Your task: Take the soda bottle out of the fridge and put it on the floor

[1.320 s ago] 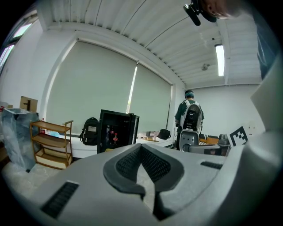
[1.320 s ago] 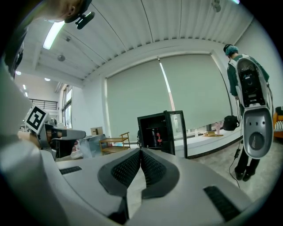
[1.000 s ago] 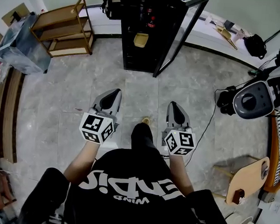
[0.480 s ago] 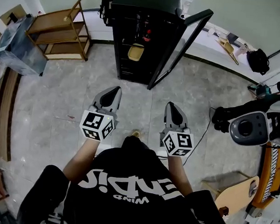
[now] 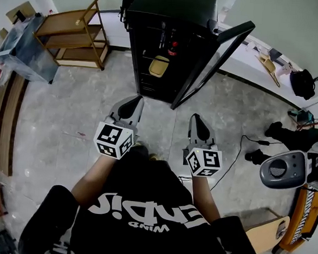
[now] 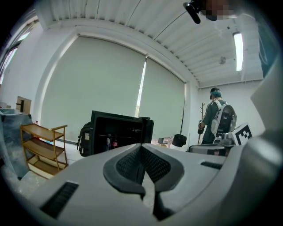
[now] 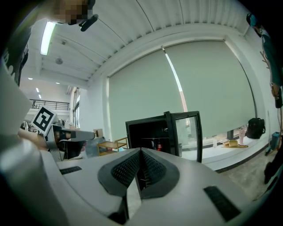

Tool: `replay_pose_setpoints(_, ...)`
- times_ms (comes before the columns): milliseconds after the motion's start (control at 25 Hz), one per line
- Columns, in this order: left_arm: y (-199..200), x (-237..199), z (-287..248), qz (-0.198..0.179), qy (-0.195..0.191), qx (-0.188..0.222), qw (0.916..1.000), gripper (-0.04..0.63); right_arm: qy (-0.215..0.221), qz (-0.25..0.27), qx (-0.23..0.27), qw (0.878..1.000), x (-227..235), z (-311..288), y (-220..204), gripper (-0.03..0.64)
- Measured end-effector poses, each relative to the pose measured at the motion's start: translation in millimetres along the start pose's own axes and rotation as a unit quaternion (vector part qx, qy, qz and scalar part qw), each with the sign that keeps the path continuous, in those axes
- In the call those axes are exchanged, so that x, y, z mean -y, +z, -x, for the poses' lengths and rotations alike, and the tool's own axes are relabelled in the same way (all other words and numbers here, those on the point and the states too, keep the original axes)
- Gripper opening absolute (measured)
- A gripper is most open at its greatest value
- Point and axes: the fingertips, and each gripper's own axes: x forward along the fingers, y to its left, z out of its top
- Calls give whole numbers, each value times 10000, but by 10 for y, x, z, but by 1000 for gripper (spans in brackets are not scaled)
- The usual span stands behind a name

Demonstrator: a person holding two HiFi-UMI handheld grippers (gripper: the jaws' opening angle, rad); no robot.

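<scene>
A black fridge (image 5: pixel 165 37) stands ahead with its glass door (image 5: pixel 215 60) swung open to the right. On a shelf inside stands a soda bottle (image 5: pixel 174 45) with red on it, and a yellow thing (image 5: pixel 159 65) lies on a shelf below. My left gripper (image 5: pixel 133 101) and right gripper (image 5: pixel 197 120) are both shut and hold nothing, side by side over the floor, short of the fridge. The left gripper view shows its shut jaws with the fridge (image 6: pixel 119 131) and bottle (image 6: pixel 115 143) beyond. The right gripper view shows the fridge (image 7: pixel 152 132) and bottle (image 7: pixel 159 145) past shut jaws.
A wooden shelf rack (image 5: pixel 73 33) stands left of the fridge, with a dark backpack (image 5: pixel 127 2) beside the fridge. A cable (image 5: pixel 239 148) and a grey machine (image 5: pixel 281 170) lie on the floor at right. Another person (image 6: pixel 219 119) stands far off.
Both grippers have moved forward toward the fridge with the person's walk; the fridge now looks nearer and larger. Both stay shut.
</scene>
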Motion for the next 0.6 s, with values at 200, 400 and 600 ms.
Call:
replay_pose_setpoints(200, 83, -203, -308, -16, -51, -69, 10000, 6, -29, -99, -13, 9999, 46, -345, 61, 23)
replay_pose_setpoints(400, 206, -384, -625, -89, -203, -107, 9997, 6, -43, -200, 102, 9997, 97, -625, 169, 23)
replay_pose_setpoints(600, 175, -556, -954, -99, -374, -85, 9992, 6, -164, -143, 54, 9997, 218, -950, 101, 23)
